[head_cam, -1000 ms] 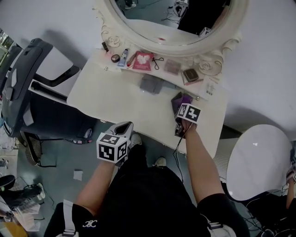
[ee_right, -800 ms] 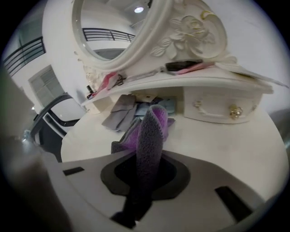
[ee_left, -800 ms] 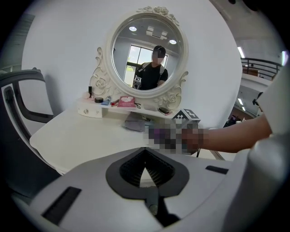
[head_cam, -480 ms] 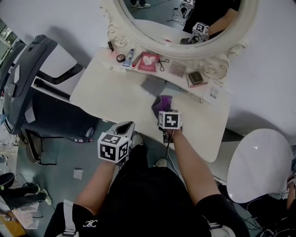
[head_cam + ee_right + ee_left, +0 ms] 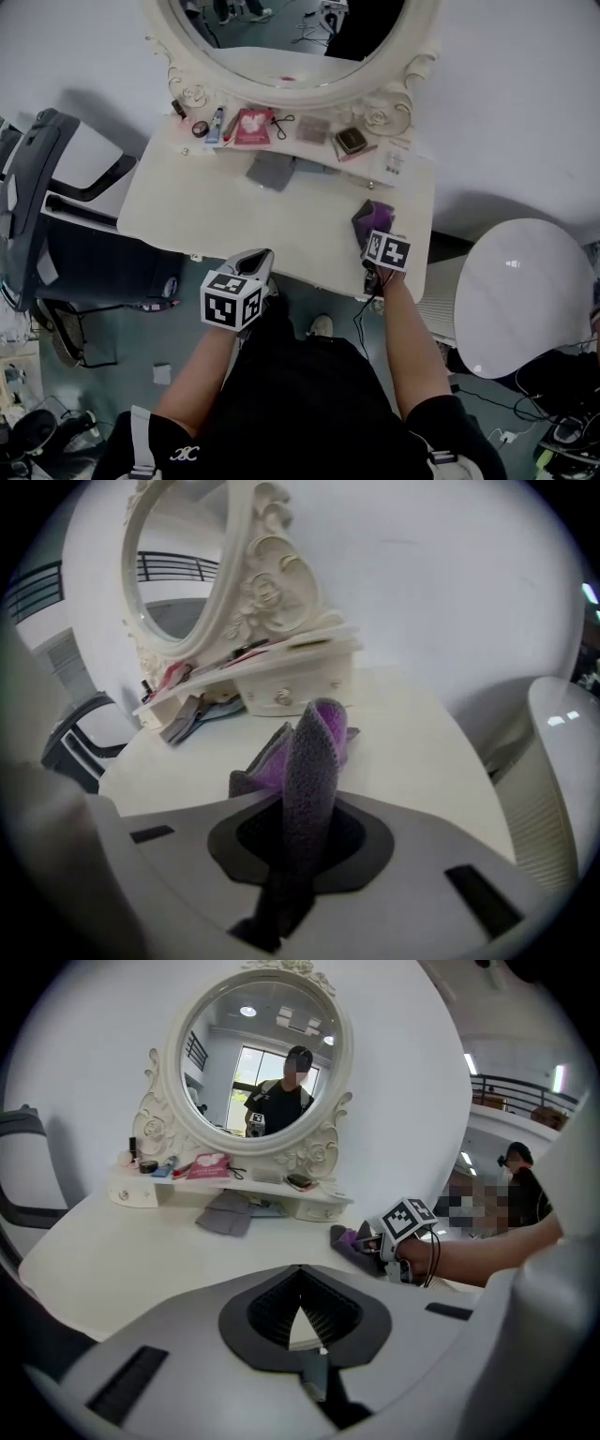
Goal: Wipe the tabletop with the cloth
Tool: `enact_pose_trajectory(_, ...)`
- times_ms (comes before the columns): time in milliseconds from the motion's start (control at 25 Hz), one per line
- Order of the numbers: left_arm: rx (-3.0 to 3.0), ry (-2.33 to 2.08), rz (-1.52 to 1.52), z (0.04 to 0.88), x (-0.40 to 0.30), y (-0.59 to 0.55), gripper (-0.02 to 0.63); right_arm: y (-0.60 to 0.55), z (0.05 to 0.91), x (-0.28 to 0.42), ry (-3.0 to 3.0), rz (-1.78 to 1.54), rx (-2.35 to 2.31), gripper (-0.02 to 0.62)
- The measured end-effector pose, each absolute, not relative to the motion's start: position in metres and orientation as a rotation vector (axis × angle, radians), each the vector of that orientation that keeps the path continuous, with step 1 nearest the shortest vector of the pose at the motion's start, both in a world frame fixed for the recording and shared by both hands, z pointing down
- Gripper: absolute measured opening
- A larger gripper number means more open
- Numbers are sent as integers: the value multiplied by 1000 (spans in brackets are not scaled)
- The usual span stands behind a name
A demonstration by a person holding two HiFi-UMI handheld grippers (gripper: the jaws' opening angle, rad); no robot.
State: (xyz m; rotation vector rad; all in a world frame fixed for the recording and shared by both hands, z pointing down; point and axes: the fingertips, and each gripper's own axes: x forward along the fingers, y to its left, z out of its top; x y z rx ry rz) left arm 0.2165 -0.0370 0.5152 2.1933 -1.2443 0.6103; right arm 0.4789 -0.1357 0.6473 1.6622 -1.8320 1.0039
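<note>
A person stands at a white vanity tabletop (image 5: 216, 211) beneath an oval mirror (image 5: 281, 37). The right gripper (image 5: 298, 850) is clamped on a purple and grey cloth (image 5: 314, 747). The cloth rises in a fold from between its jaws and spreads forward onto the tabletop near the right front corner, just ahead of the gripper. The left gripper (image 5: 251, 267) hovers at the table's front edge, jaws drawn together with nothing in them, well apart from the cloth.
</note>
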Motion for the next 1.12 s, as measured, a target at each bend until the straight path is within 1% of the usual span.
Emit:
enact_pose_trajectory(160,2243,-1185,623,514,247,-35,2,-107,649,548,-1747,1050,1783,52)
enact_pose_trajectory(320,2263,-1144,637,518,269,-31,2,-68,650,576,-1723,1099,1824,52)
enact_pose_trajectory(440,2271,-1128,644,519,282,-31,2,-35,652,583,-1715,1063,1835,52)
enact_pose_trajectory(600,2284,-1117,656,519,297,-37,2,-14,656,579,-1735,1117,1808,52)
enact_pose_trajectory(800,2295,-1110,660,516,312,-44,2,-26,658,583,-1767,1286,1750,52)
enact_pose_trajectory(1000,2283,-1098,694,522,319,-49,2,-47,658,588,-1784,1274,1745,52)
enact_pose_trajectory(1120,2284,-1080,730,524,318,-53,2,-60,655,597,-1765,1179,1786,52)
